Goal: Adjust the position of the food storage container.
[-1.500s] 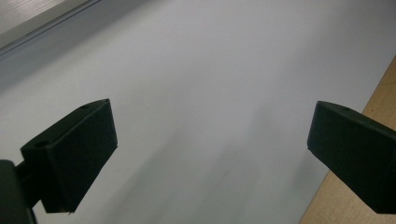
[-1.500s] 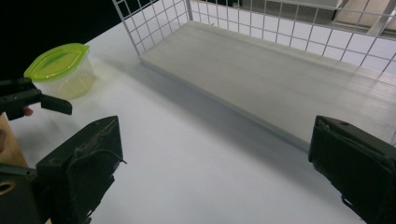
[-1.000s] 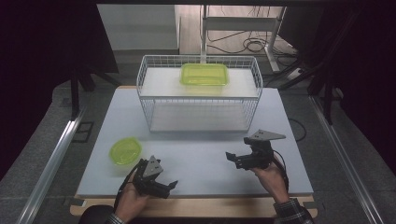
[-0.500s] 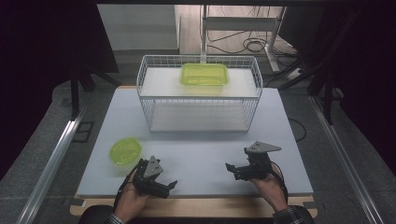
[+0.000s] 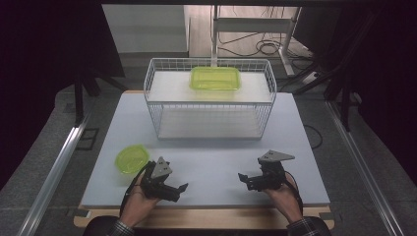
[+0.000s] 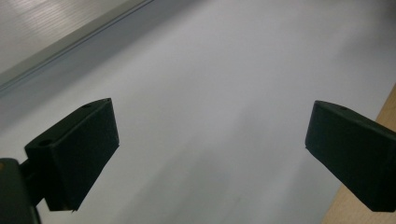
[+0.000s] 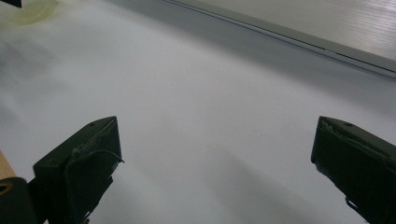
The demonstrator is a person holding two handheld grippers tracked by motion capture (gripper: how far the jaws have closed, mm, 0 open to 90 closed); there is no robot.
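— Where's the bowl?
— Near left on the tabletop, just beside the left tool.
— How will it handle?
— Probably light, stiff, slippery plastic; take its rim. Both tools, the right too, gape wide, empty.

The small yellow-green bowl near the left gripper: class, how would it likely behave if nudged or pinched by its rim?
The bowl looks like thin translucent plastic, so probably light and apt to slide on the smooth white table. Its rim may flex when pinched. It sits low and wide, so tipping seems unlikely.
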